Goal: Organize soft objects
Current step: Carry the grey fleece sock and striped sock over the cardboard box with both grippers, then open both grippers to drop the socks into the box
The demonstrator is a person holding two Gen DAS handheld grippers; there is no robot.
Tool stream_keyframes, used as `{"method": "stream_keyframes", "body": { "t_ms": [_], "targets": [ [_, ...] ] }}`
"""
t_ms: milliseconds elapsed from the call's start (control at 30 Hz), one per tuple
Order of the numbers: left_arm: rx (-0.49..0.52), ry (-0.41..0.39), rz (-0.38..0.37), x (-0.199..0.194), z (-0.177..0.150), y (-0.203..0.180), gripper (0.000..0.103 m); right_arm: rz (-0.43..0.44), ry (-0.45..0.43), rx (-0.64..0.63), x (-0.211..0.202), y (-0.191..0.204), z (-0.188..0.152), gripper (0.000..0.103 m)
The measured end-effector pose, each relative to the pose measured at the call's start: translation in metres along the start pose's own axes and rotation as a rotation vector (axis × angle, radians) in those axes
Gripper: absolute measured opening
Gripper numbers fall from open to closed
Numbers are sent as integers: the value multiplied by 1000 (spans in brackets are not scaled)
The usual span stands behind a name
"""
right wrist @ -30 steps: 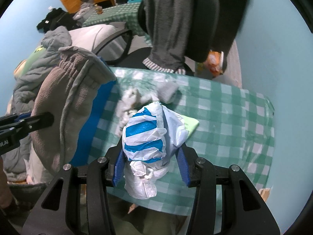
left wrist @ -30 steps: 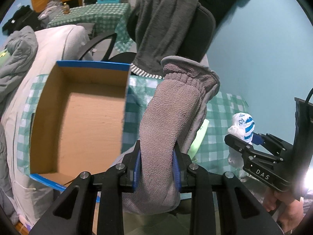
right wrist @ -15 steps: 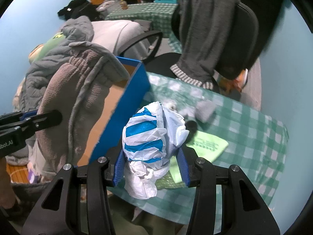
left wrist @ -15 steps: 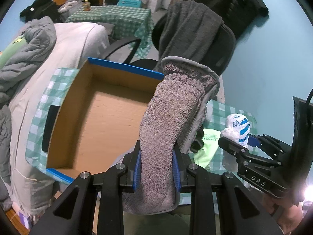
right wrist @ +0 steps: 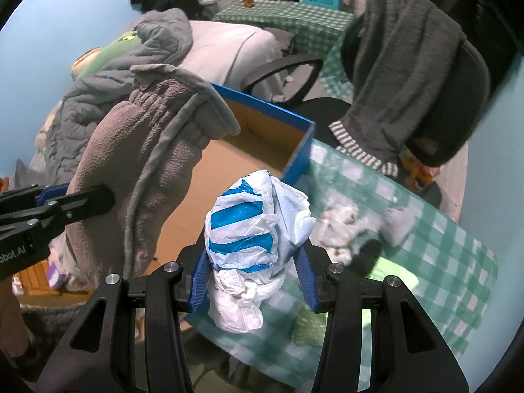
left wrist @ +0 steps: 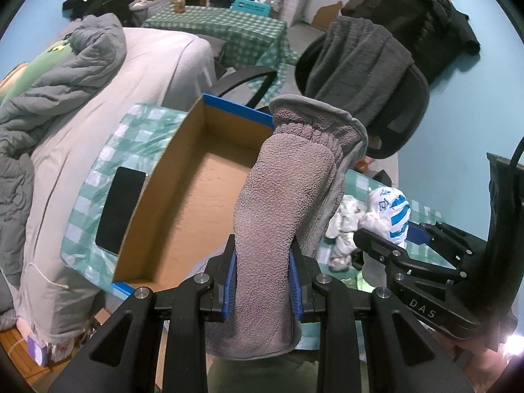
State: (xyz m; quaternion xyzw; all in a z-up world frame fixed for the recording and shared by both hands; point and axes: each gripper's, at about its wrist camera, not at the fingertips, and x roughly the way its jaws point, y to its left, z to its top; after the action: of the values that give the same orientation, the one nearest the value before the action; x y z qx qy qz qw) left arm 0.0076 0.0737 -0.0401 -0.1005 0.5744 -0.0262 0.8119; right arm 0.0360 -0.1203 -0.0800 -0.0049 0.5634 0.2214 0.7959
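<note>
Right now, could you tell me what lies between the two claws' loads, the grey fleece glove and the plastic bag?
Nothing lies between them: in the right wrist view, only the cardboard box's floor shows behind the gap between glove and bag.

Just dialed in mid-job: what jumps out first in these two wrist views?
The big grey fleece mitten, clamped upright in the left gripper, fills the middle of the left wrist view. The right gripper pinches a crumpled white-and-blue plastic bag. Behind both sits an open cardboard box with blue edging, apparently empty, on the green checked tablecloth.
</note>
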Motion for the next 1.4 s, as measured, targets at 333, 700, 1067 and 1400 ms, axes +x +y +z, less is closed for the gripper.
{"method": "stream_keyframes", "body": {
  "t_ms": [333, 700, 1067, 1400],
  "targets": [
    [-22, 32, 35, 23, 8, 26, 27, 19, 46, -40, 30, 26, 18, 46],
    [-23, 79, 69, 50, 17, 38, 28, 49, 87, -18, 56, 32, 27, 48],
    [-32, 90, 95, 53, 16, 44, 41, 45, 61, -11, 53, 35, 32, 68],
    [-24, 80, 85, 42, 14, 35, 52, 21, 35, 15, 33, 24, 28, 72]
  ]
}}
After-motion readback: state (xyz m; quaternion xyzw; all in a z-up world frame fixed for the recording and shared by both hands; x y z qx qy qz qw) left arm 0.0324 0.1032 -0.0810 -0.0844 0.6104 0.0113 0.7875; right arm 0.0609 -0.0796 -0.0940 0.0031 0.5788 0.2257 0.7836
